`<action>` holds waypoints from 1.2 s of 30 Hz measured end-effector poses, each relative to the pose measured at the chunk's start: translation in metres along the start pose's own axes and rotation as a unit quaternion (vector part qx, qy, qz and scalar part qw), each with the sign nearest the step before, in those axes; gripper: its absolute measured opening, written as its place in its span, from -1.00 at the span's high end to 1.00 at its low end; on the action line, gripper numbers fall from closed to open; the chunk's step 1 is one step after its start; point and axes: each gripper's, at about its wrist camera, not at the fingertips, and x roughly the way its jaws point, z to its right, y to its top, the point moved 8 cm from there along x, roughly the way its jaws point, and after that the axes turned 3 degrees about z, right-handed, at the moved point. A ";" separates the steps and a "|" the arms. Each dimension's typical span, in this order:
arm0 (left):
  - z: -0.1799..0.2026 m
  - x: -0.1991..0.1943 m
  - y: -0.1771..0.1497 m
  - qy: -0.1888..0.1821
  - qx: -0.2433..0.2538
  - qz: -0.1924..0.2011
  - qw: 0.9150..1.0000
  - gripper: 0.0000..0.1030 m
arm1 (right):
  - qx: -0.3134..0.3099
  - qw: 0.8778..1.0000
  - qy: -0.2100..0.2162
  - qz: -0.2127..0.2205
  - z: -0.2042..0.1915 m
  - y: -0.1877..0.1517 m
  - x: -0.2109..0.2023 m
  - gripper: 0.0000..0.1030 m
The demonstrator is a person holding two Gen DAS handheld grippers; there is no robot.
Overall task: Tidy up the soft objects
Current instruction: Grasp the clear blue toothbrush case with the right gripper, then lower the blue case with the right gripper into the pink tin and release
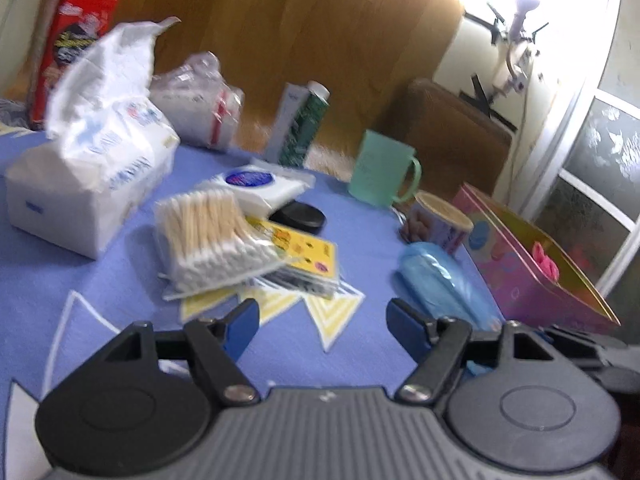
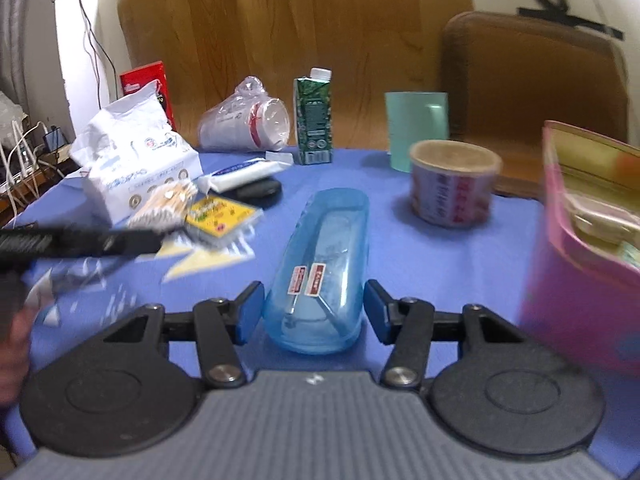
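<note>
A white tissue pack [image 1: 88, 184] lies at the left of the blue tablecloth [image 1: 120, 280]; it also shows in the right wrist view [image 2: 140, 168]. A bag of cotton swabs [image 1: 212, 236] lies on a yellow packet [image 1: 308, 252] just ahead of my left gripper [image 1: 322, 320], which is open and empty above the cloth. A small white pad pack [image 1: 256, 184] lies behind the swabs. My right gripper [image 2: 314, 312] is open, its fingers on either side of a clear blue plastic case [image 2: 324, 264] lying on the cloth. The jaws do not touch it.
A pink open box [image 2: 580, 240] stands at the right, with a round tin [image 2: 454, 184], a green mug [image 2: 416, 132], a green carton [image 2: 314, 120] and bagged plastic cups [image 2: 248, 124] behind. A red box [image 1: 76, 48] stands far left. The left gripper's body [image 2: 72, 244] crosses the right view.
</note>
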 end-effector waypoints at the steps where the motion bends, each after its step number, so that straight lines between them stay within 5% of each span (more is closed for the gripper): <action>1: 0.006 0.002 -0.001 -0.002 0.008 -0.004 1.000 -0.41 | 0.002 1.000 0.000 0.001 0.002 -0.006 -0.008 -0.11; 8: 0.082 0.027 -0.008 -0.099 0.023 -0.058 0.993 -0.62 | 0.002 1.000 -0.003 0.001 0.006 -0.028 -0.031 -0.17; 12: 0.117 0.047 -0.014 -0.118 0.041 -0.098 0.987 -0.63 | -0.012 1.000 0.005 0.004 0.005 -0.029 -0.027 -0.18; 16: 0.127 0.069 -0.029 -0.124 0.032 -0.133 0.983 -0.35 | -0.027 1.000 0.005 0.005 0.006 -0.033 -0.025 -0.12; 20: 0.138 0.064 -0.024 -0.119 0.046 -0.117 0.985 -0.34 | -0.037 0.999 0.002 0.021 0.007 -0.033 -0.029 -0.11; 25: 0.175 0.051 0.010 -0.150 0.077 -0.061 0.984 -0.31 | -0.046 0.993 -0.020 0.107 0.016 -0.010 -0.053 -0.11; 28: 0.207 0.060 0.025 -0.166 0.107 -0.044 0.979 -0.31 | -0.053 0.986 -0.057 0.148 0.031 0.007 -0.066 -0.11; 36: 0.303 0.117 0.021 -0.220 0.163 -0.062 0.960 -0.31 | -0.024 0.975 -0.151 0.162 0.111 0.026 -0.086 -0.11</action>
